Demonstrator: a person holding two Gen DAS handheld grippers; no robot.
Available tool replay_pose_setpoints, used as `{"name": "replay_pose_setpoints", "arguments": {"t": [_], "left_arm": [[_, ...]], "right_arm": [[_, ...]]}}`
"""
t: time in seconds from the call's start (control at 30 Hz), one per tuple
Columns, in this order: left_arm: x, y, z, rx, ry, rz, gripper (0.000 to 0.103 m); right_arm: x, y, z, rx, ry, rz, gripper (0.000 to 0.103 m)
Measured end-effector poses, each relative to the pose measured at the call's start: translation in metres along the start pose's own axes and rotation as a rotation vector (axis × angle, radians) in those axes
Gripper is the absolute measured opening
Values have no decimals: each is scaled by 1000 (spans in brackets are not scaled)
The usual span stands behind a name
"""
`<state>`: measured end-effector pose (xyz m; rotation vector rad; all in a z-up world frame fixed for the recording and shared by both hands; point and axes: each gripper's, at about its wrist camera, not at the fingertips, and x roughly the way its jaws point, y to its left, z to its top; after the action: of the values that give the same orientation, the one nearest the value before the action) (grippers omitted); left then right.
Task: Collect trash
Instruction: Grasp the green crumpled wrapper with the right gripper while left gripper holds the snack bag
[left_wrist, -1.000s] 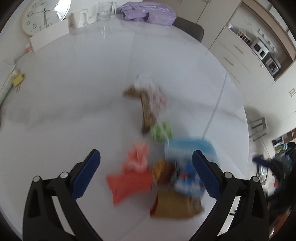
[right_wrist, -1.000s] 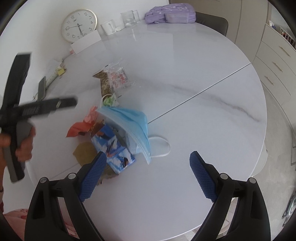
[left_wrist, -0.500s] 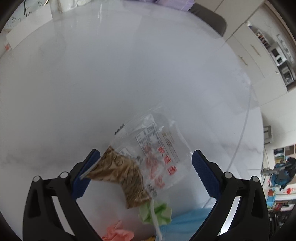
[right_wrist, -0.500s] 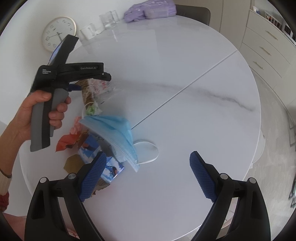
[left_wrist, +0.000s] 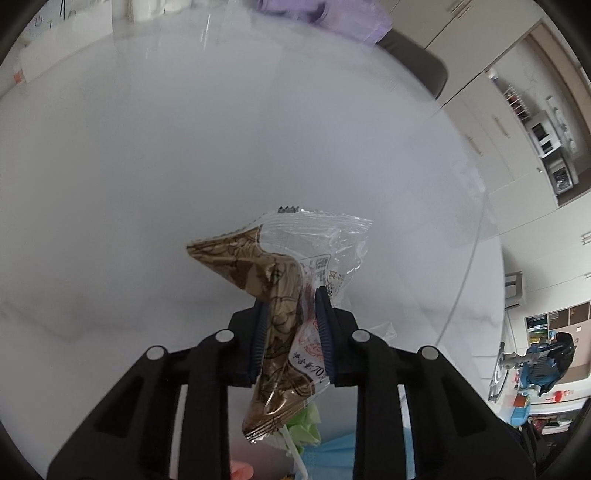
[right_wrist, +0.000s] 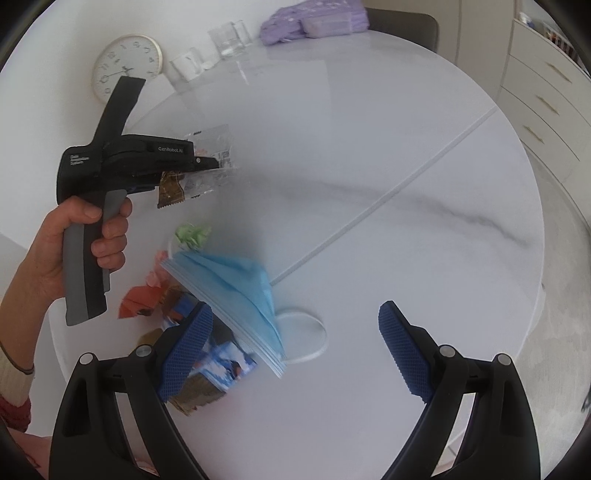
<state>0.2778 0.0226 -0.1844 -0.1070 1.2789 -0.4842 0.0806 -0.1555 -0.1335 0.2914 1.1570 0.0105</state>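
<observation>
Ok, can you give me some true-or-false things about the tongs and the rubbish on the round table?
1. The left tongs pinch a brown-and-clear plastic snack wrapper. True.
2. The right tongs hold the blue paper face mask. False: they are open and empty; the mask lies on the white marble table.
3. A round white wall clock stands at the table's far edge. True.
4. The crumpled green paper is inside a bin. False: it lies on the table.

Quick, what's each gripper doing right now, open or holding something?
Left gripper: jaws have just closed, shut on the snack wrapper.
Right gripper: open, empty, above the blue mask.
</observation>
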Motion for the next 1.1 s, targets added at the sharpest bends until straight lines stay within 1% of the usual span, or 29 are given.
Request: {"name": "replay_pose_setpoints", "arguments": {"t": [0.1, 0.2, 0.27, 0.33, 0.43, 0.5, 0.53, 0.67, 0.77, 0.83, 0.9, 0.97, 1.0, 1.03, 1.1], "left_arm": [[-20, -2, 6, 31, -56, 1, 25], [-46, 0, -1, 56, -106, 23, 25], [-64, 8, -8, 52, -135, 32, 25], [-76, 17, -16, 41, -150, 46, 25], [-94, 34, -31, 43, -164, 78, 26], [-103, 45, -42, 38, -167, 89, 26], [-108, 52, -47, 27, -166, 84, 26], [-113, 70, -58, -26, -159, 66, 27], [-113, 82, -64, -73, -151, 44, 27], [-111, 86, -65, -90, -143, 44, 27], [-111, 88, -67, -95, -142, 49, 28], [-108, 88, -66, -102, -139, 46, 28], [-107, 88, -65, -105, -136, 44, 29], [-106, 87, -65, -106, -135, 46, 29], [-104, 86, -64, -105, -133, 43, 29]], "right_arm": [[4, 9, 16, -25, -5, 53, 91], [18, 24, 34, -70, 0, 89, 91], [37, 37, 48, -116, 26, 106, 84], [55, 46, 57, -141, 59, 127, 71], [82, 60, 67, -174, 117, 151, 58], [92, 66, 70, -193, 148, 165, 54], [97, 69, 72, -203, 164, 172, 53], [112, 80, 79, -213, 217, 220, 53], [125, 87, 79, -228, 266, 215, 53], [129, 90, 78, -235, 279, 220, 48], [130, 91, 78, -229, 275, 246, 44], [130, 96, 75, -237, 270, 252, 41], [131, 98, 74, -240, 272, 256, 38], [131, 100, 73, -240, 278, 260, 33], [133, 102, 71, -243, 292, 278, 27]]}}
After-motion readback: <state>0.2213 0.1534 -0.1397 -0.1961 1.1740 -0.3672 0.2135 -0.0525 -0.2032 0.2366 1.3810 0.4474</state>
